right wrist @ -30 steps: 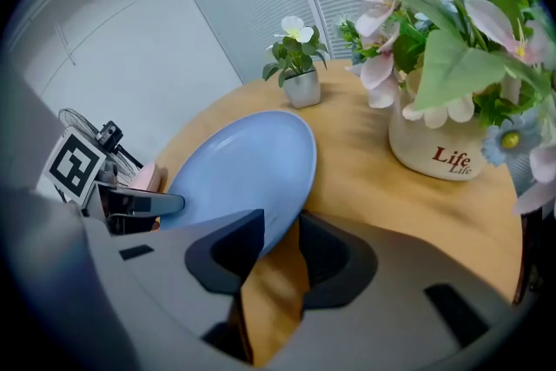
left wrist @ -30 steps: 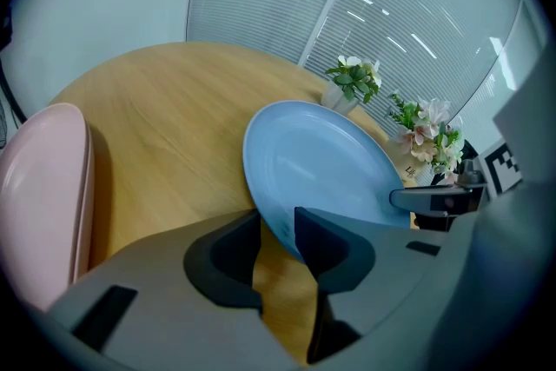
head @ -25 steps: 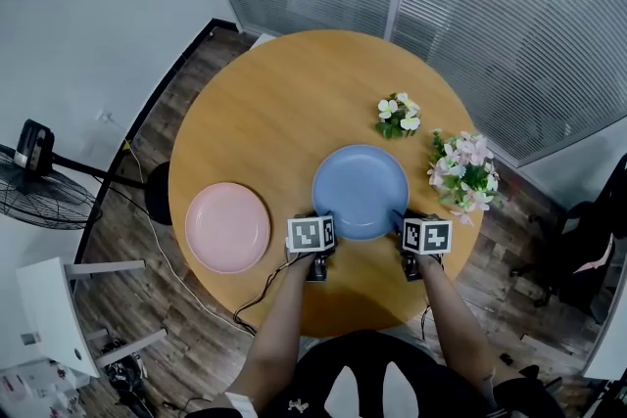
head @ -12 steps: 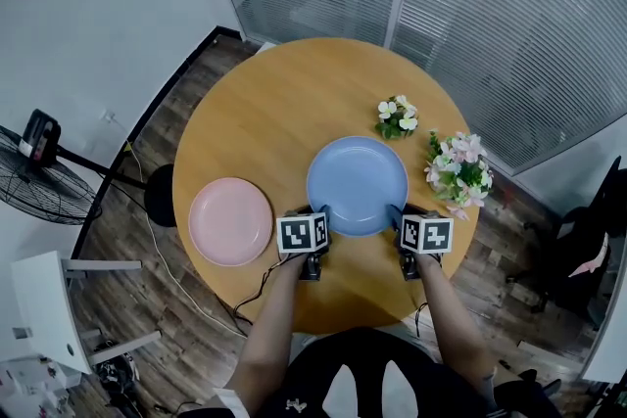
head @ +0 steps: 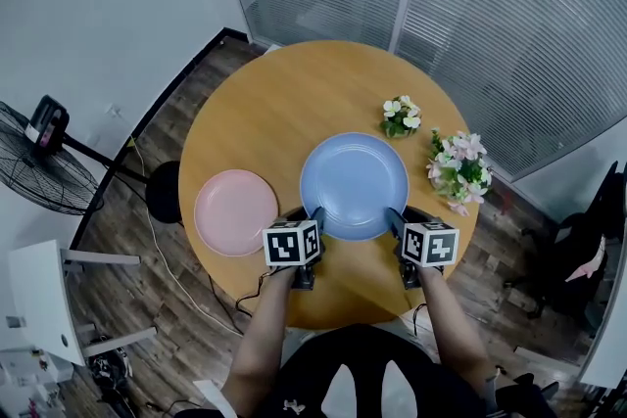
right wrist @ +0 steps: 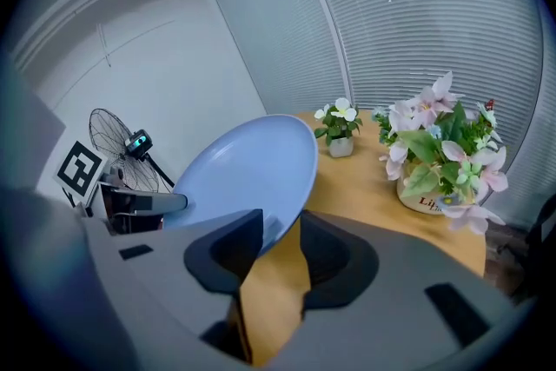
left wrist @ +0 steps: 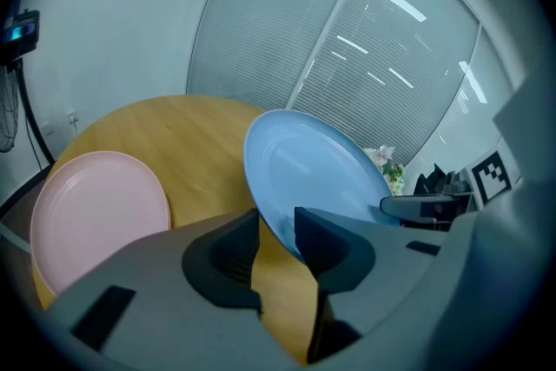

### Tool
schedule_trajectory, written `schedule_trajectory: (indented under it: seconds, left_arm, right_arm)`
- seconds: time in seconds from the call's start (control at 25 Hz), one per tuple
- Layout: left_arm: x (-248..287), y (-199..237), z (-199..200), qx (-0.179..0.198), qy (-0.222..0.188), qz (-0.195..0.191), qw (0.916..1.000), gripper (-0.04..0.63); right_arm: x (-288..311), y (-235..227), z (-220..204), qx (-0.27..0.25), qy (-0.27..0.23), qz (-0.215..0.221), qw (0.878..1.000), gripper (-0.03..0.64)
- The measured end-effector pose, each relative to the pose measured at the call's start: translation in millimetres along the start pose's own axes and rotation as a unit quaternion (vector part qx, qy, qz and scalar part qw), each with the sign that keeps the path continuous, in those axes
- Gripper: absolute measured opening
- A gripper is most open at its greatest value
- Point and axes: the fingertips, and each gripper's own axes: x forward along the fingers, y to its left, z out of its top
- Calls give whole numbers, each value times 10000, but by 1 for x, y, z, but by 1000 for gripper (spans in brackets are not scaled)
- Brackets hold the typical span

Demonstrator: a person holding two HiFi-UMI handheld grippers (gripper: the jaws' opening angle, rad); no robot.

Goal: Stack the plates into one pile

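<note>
the blue plate [head: 353,183], round, smooth and pale blue with a shallow raised rim, is held off the round wooden worktop [head: 284,103] by its near edge. the left hand-held gripper [head: 316,216] pinches the rim at the near-left and the right hand-held gripper [head: 393,220] at the near-right. in each gripper view the rim sits clamped between the two dark jaws. the pink plate [head: 235,211], of like shape, lies flat on the worktop to the left, apart from the blue one.
</note>
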Motion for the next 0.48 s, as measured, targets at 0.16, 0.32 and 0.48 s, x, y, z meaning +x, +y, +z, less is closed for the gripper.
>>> schedule_trajectory:
  seconds: [0.16, 0.32, 0.48]
  left_arm:
    - [-25, -2, -6, 87, -143, -25, 9999, 132]
    - [-44, -1, -19, 14, -203, -35, 9998, 132]
    - [-59, 5, -31, -57, -215, -23, 9998, 132]
  right_arm:
    - [-16, 16, -8, -101, -49, 72, 9999, 143]
    - [-27, 30, -19, -142, -43, 117, 9998, 144]
    - [-32, 43, -31, -155, -12, 190, 9997, 144]
